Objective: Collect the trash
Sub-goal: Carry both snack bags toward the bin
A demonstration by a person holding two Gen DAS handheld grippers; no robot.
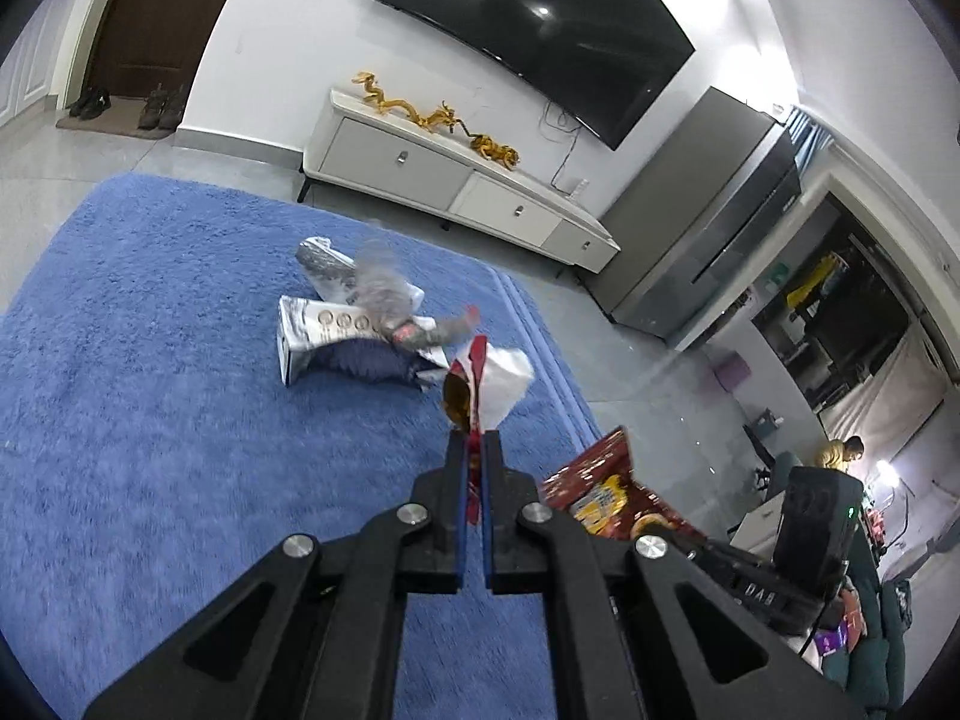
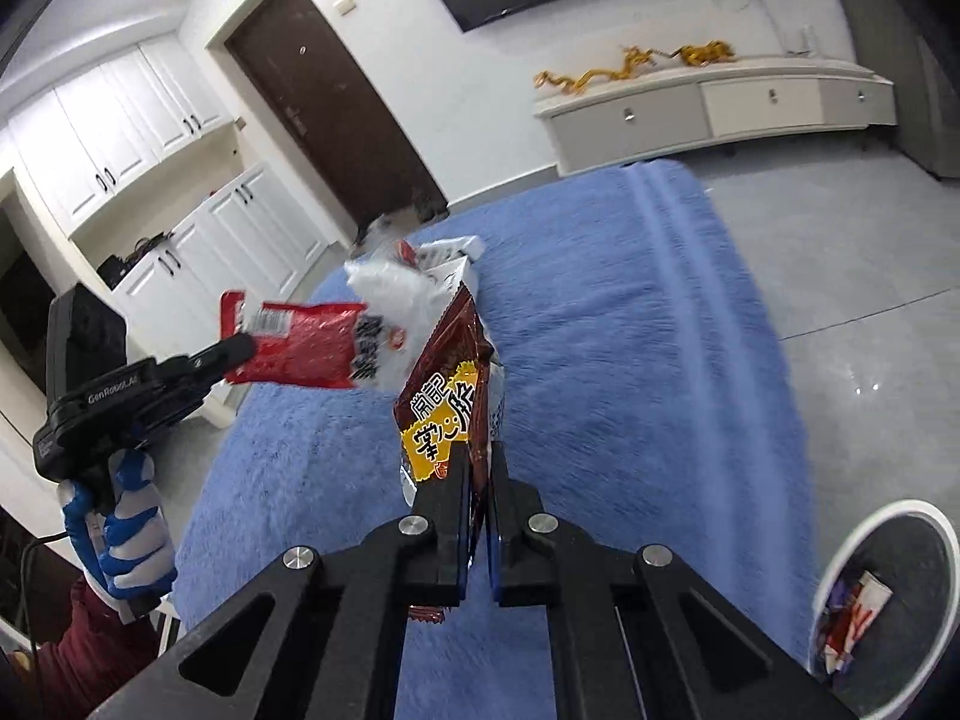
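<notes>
My left gripper (image 1: pixel 475 441) is shut on a red and white snack wrapper (image 1: pixel 489 381), held above the blue rug (image 1: pixel 150 420). The same wrapper (image 2: pixel 300 342) and the left gripper (image 2: pixel 237 354) show in the right wrist view. My right gripper (image 2: pixel 480 462) is shut on a dark red snack bag with a yellow label (image 2: pixel 447 396); that bag also shows in the left wrist view (image 1: pixel 606 492). More wrappers (image 1: pixel 348 312) lie in a pile on the rug. A white trash bin (image 2: pixel 888 594) with some trash inside stands at the lower right.
A white TV cabinet (image 1: pixel 456 180) with gold dragon figures stands against the wall under a TV (image 1: pixel 540 30). A dark door (image 2: pixel 336 114) and white cupboards (image 2: pixel 150 180) are to the left. Grey tiled floor (image 2: pixel 840 252) surrounds the rug.
</notes>
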